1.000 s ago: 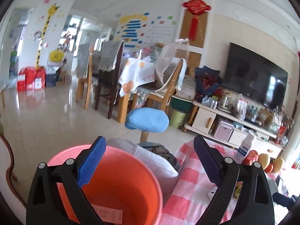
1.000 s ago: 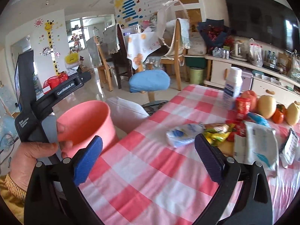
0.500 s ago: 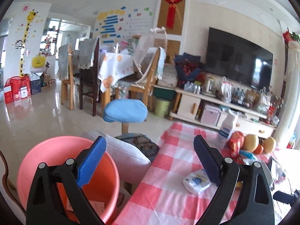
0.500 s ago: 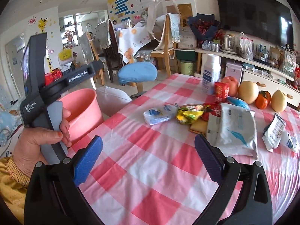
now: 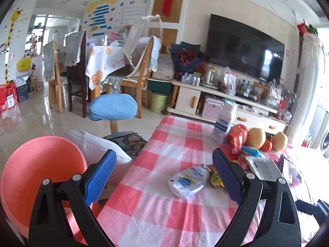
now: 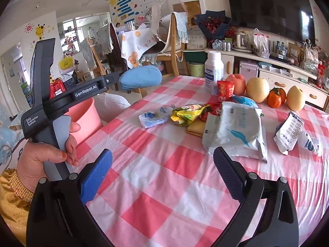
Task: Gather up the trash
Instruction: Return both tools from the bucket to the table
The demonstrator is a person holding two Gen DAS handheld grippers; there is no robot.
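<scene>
Change over the last second: the left gripper has swung from above the bucket toward the bench. A second ago the bucket's mouth filled its lower view; now the bucket sits at lower left and the checked cloth with its litter lies ahead. The right gripper has shifted too, bringing more of the bench into view. Both sets of fingers stand wide apart and hold nothing.

My reading: a drop into the bucket is likely done and the next pick is being lined up.

The trash lies in a loose cluster on the bench. Nearest the left gripper is a small white-and-blue packet, with a yellow wrapper touching its far side. Beyond are a large white pouch, a red wrapper and a white sachet further right. A white bottle and a row of fruit stand behind; these look like keepers, not trash.

Room to move is good: bare cloth lies between both grippers and the cluster. The bench edge runs along the left, with the bucket just off it and below, near a white cushion. The left hand grips its handle close to that edge.
</scene>
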